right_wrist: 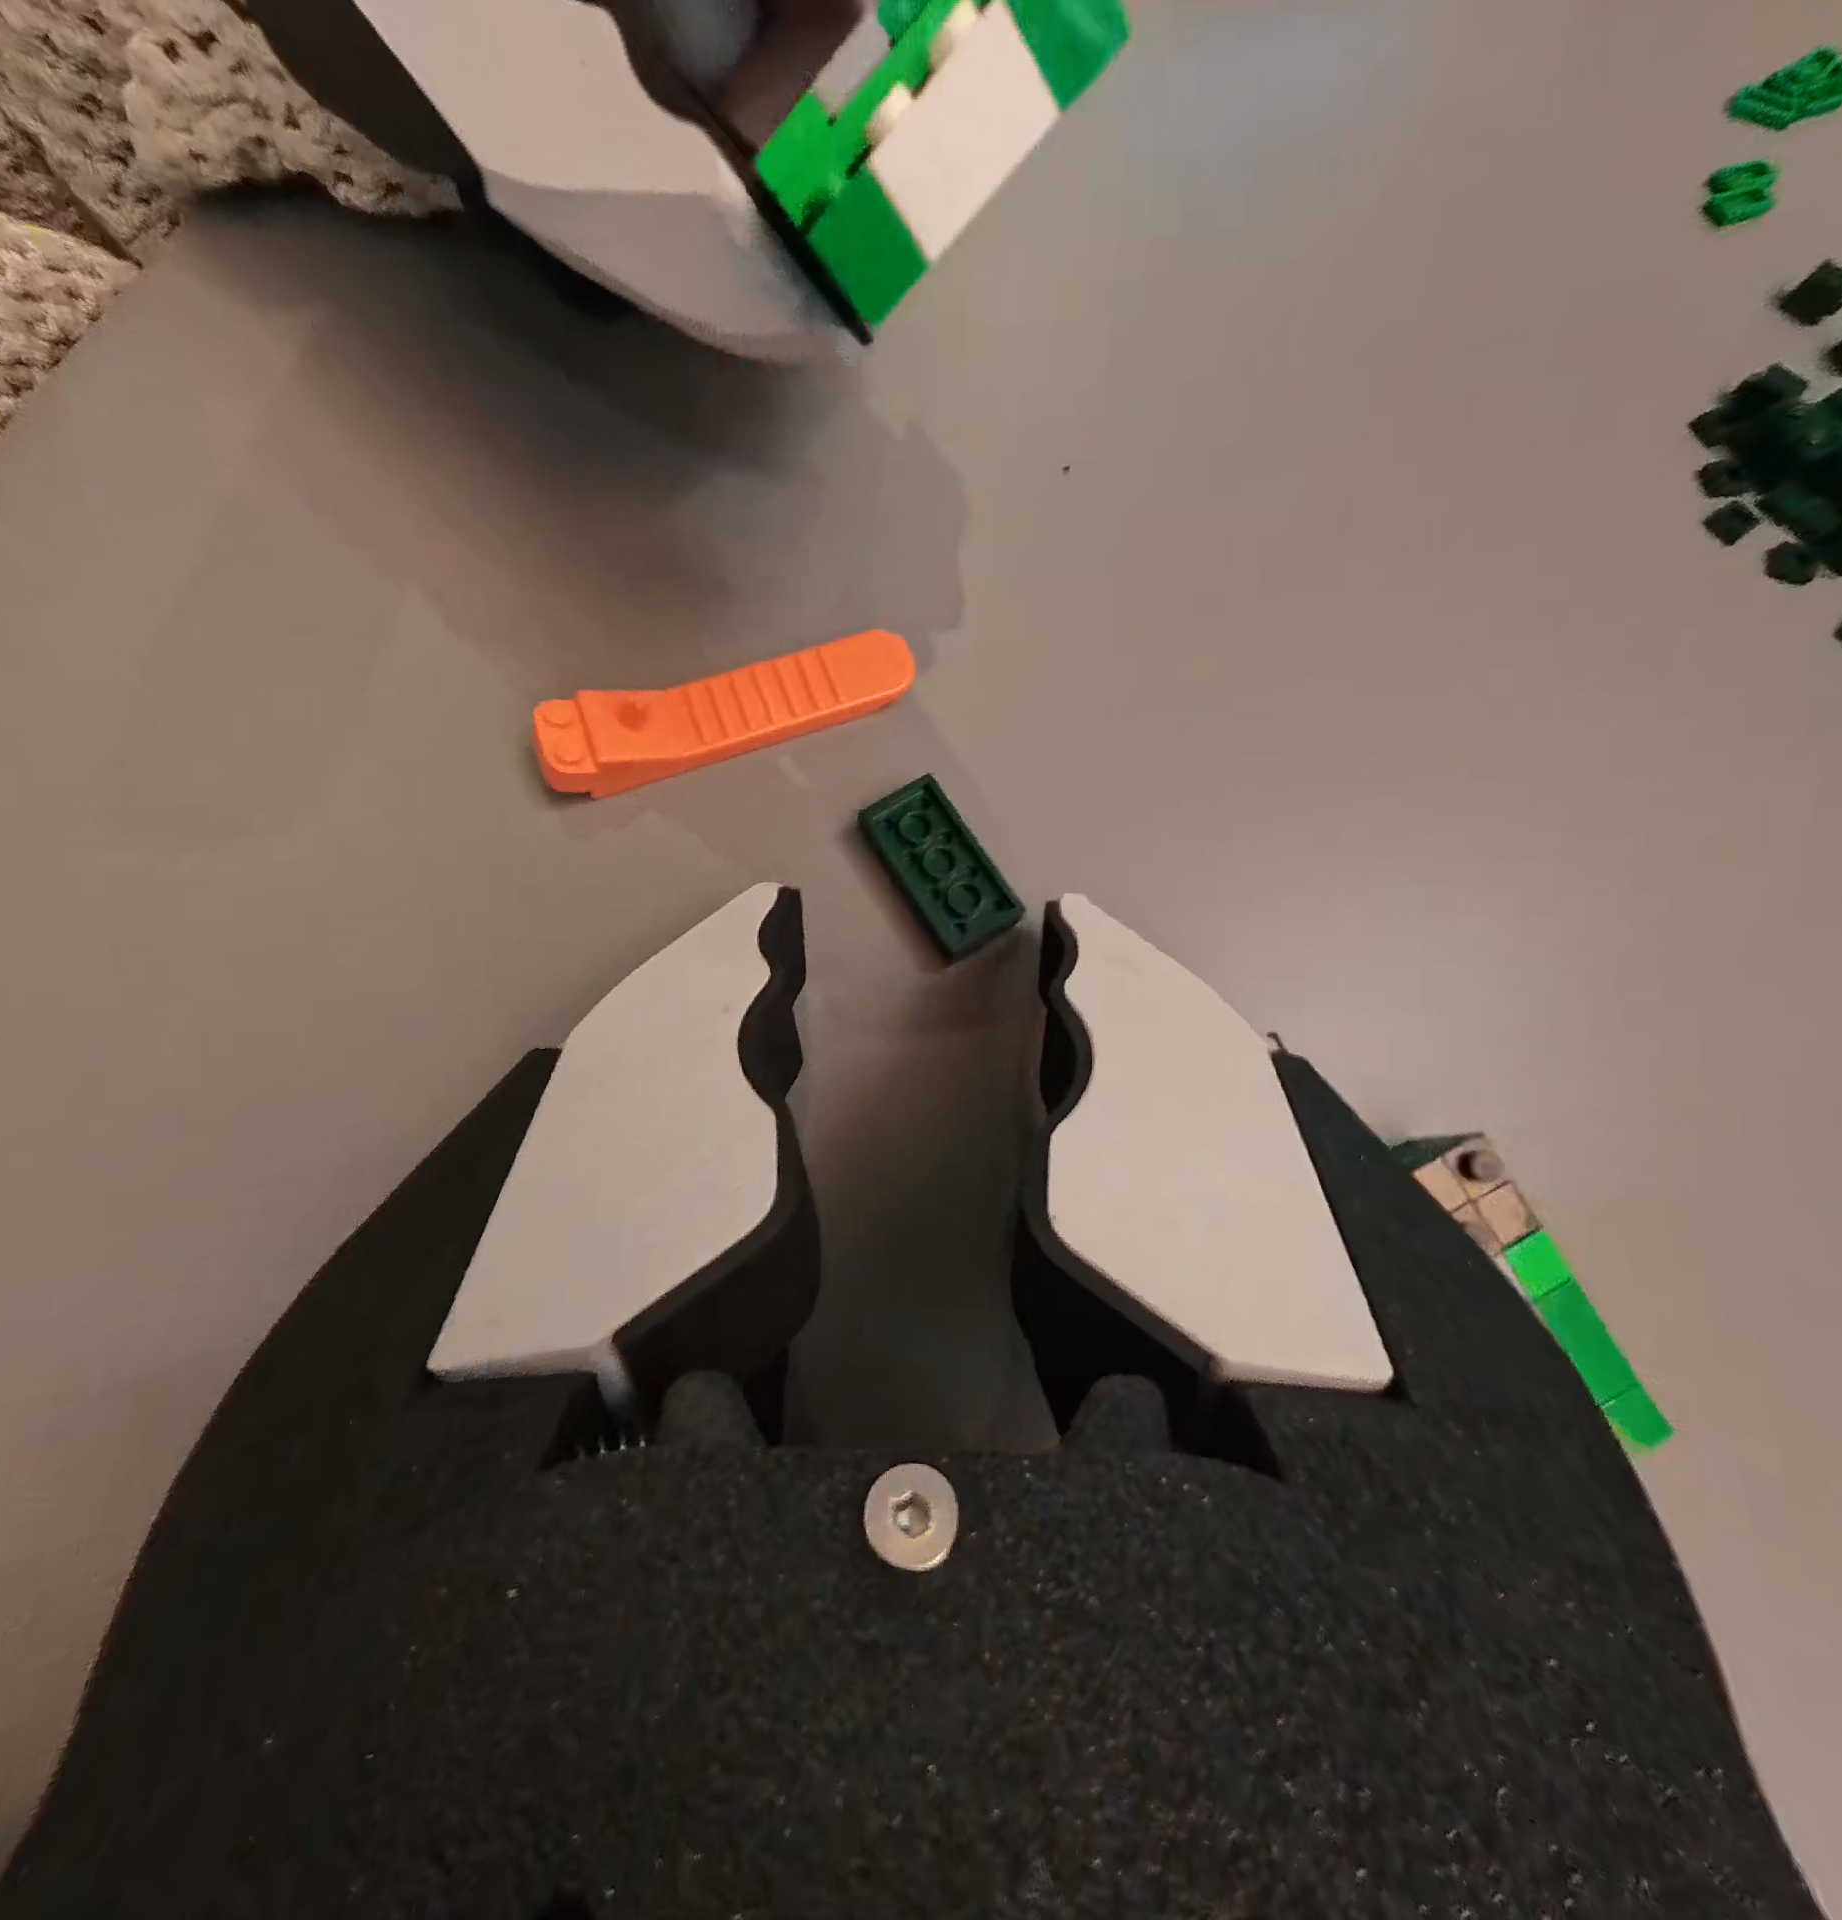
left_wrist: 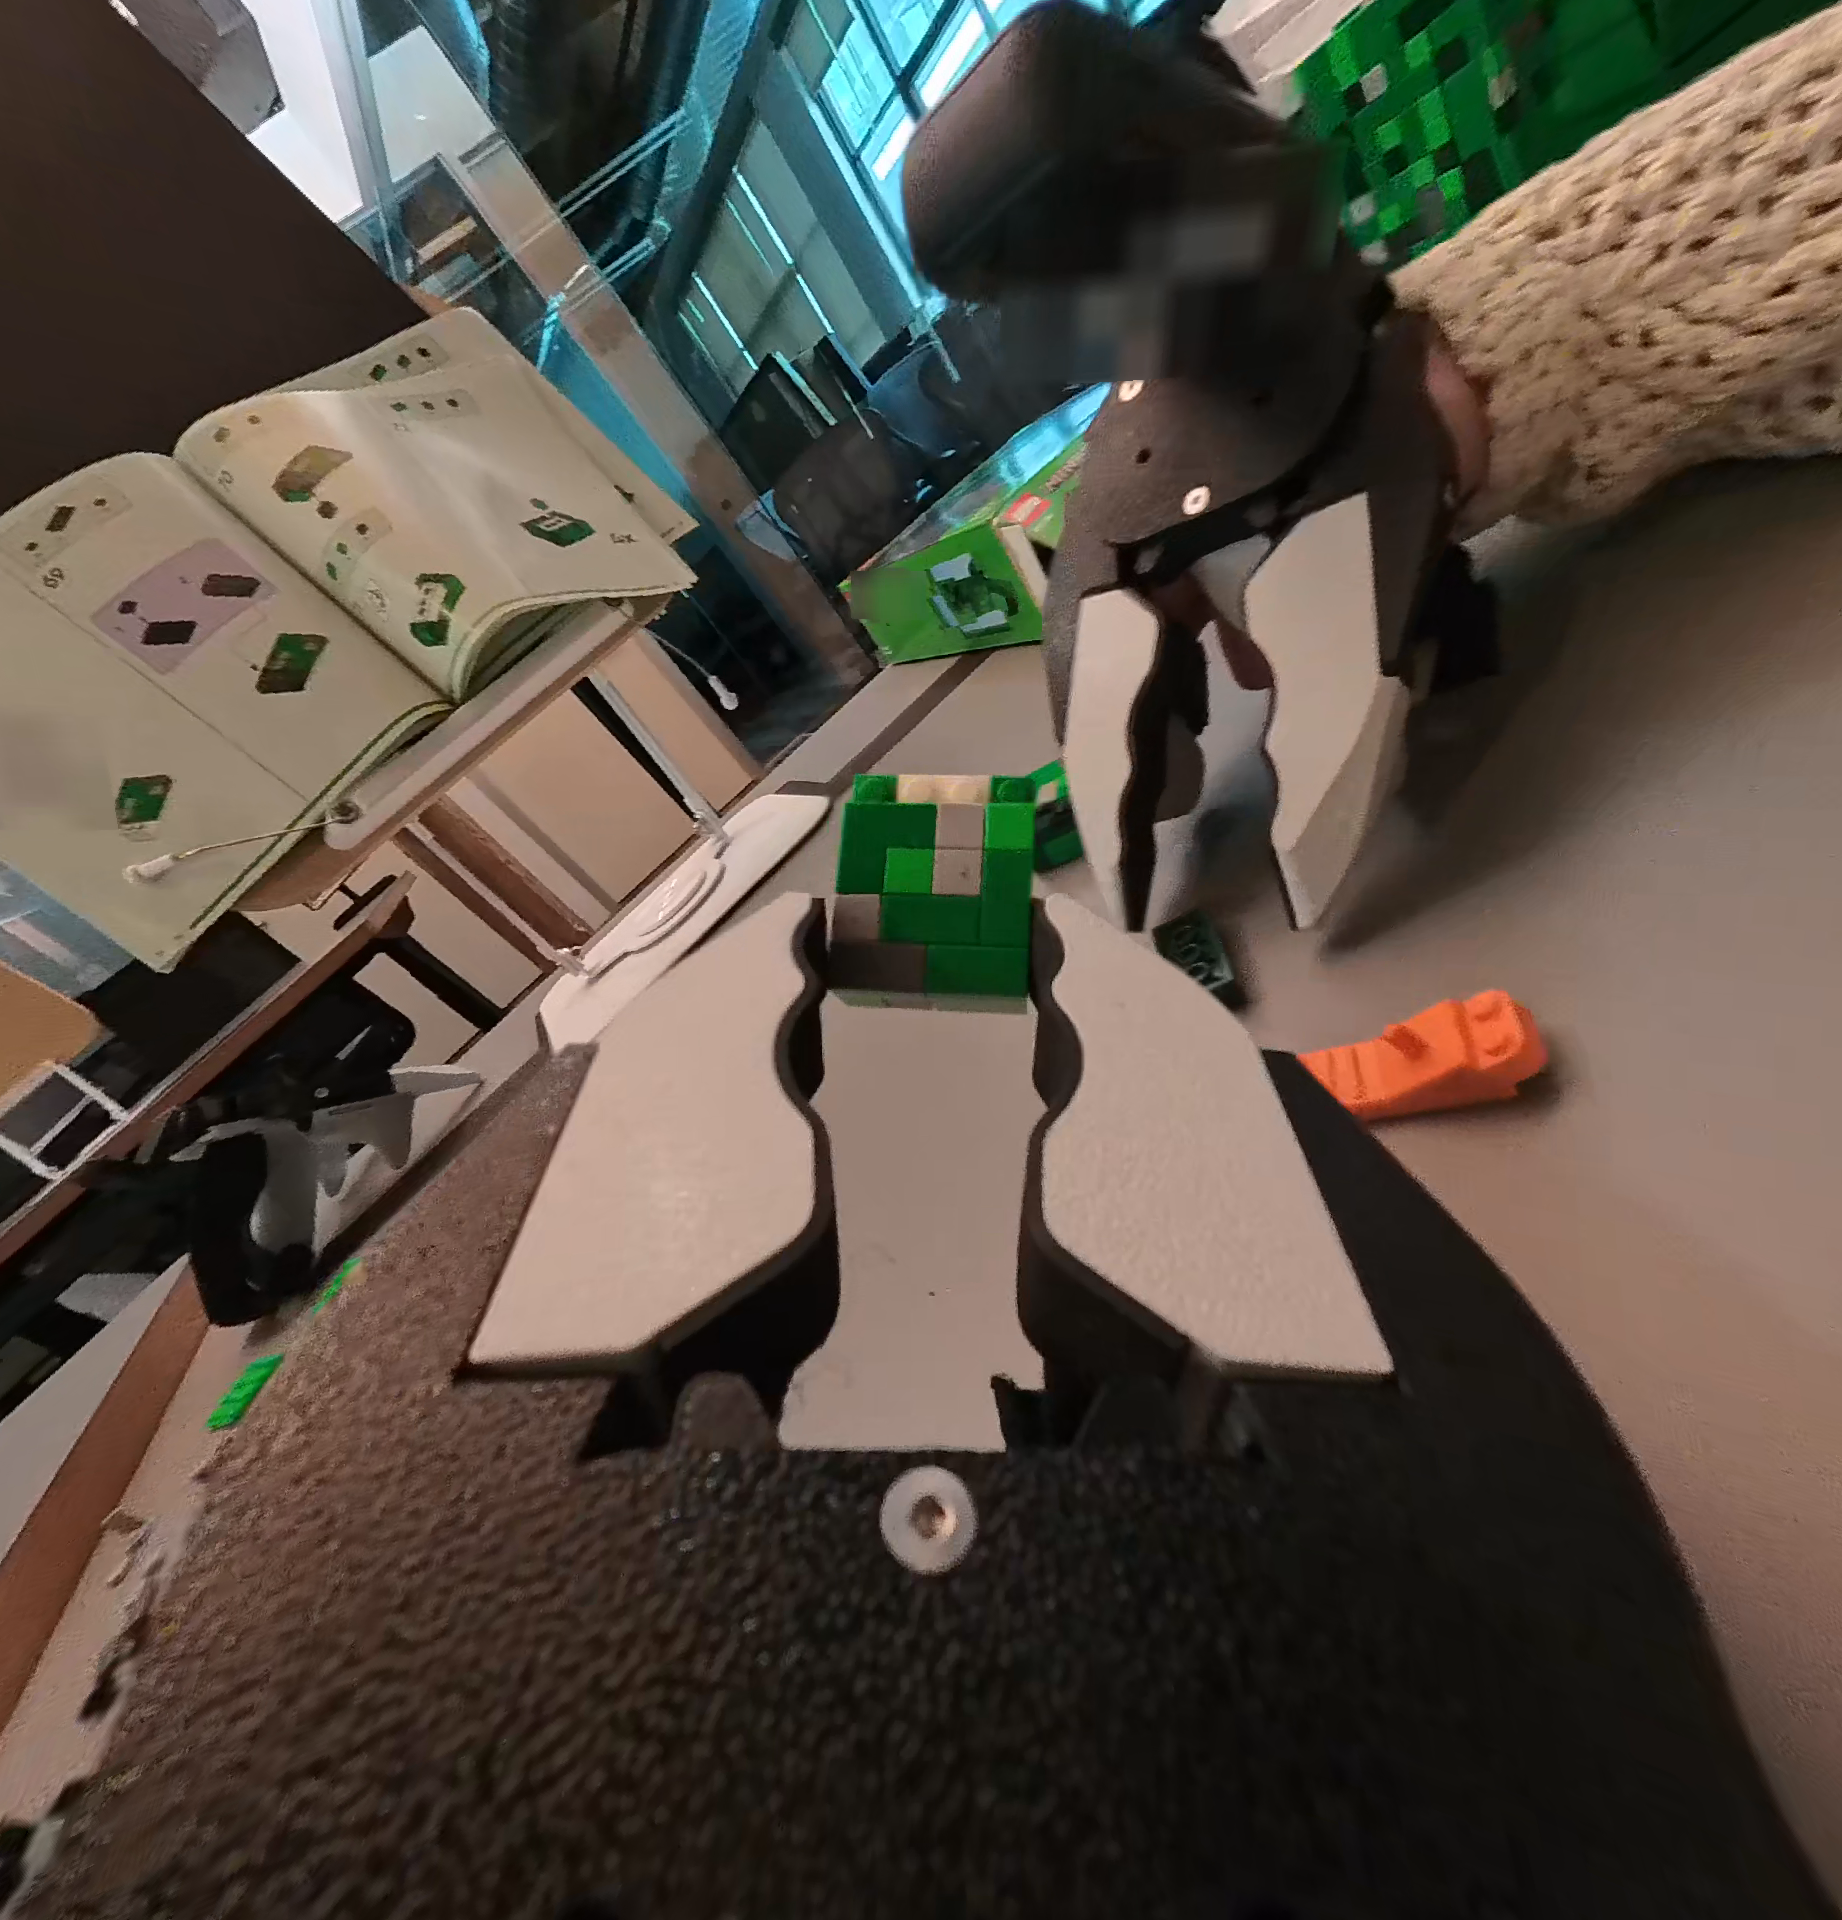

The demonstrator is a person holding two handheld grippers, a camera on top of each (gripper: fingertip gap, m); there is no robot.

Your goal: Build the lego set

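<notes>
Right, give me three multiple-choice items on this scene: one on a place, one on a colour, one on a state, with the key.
1. Where does the dark green plate lie?
A. on the table just ahead of the right gripper
B. on top of the instruction booklet
C. inside the green box

2. What colour is the brick separator?
A. blue
B. orange
C. yellow

3. What state is the left gripper in?
A. open and empty
B. not in view
C. shut on the green and grey block assembly

Key:
1 A, the right wrist view shows the plate flat on the grey table, studs down, in front of the open jaws.
2 B, the tool is plainly orange in both views.
3 C, the left wrist view shows the assembly pinched between the jaws.
</notes>
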